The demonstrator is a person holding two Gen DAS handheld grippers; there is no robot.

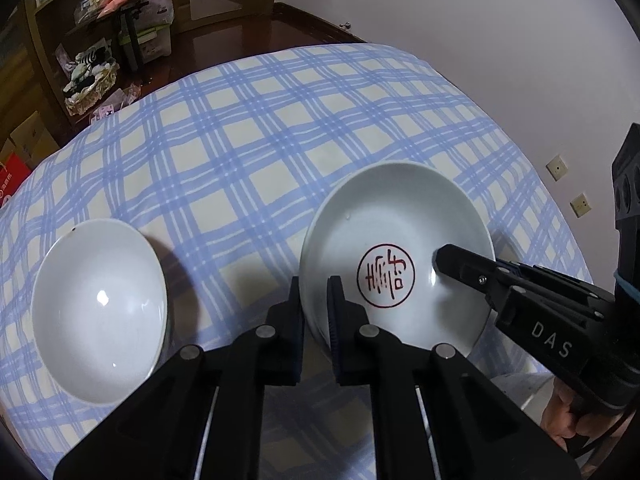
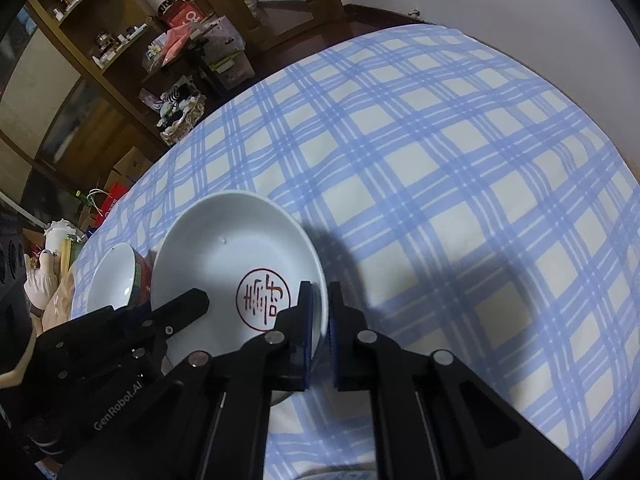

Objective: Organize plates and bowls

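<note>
A white plate (image 1: 400, 216) with a red seal mark in its middle lies on the blue-checked tablecloth (image 1: 240, 140). My left gripper (image 1: 316, 292) is shut on the plate's left rim, one finger inside and one outside. My right gripper (image 2: 320, 292) is shut on the opposite rim of the same plate (image 2: 224, 248), again with the rim between its pads. Each gripper shows in the other's view: the right gripper (image 1: 444, 256) comes in from the right, the left gripper (image 2: 188, 308) from the left. A white bowl (image 1: 100, 304) with a red outside (image 2: 112, 276) stands apart to the left.
The checked cloth (image 2: 440, 160) stretches far behind and to the right of the plate. Beyond the table's far left edge stand a cluttered wooden shelf (image 2: 100, 52) and boxes on a dark floor. A white wall (image 1: 480, 40) runs behind. A person's hand (image 1: 560, 416) holds the right gripper.
</note>
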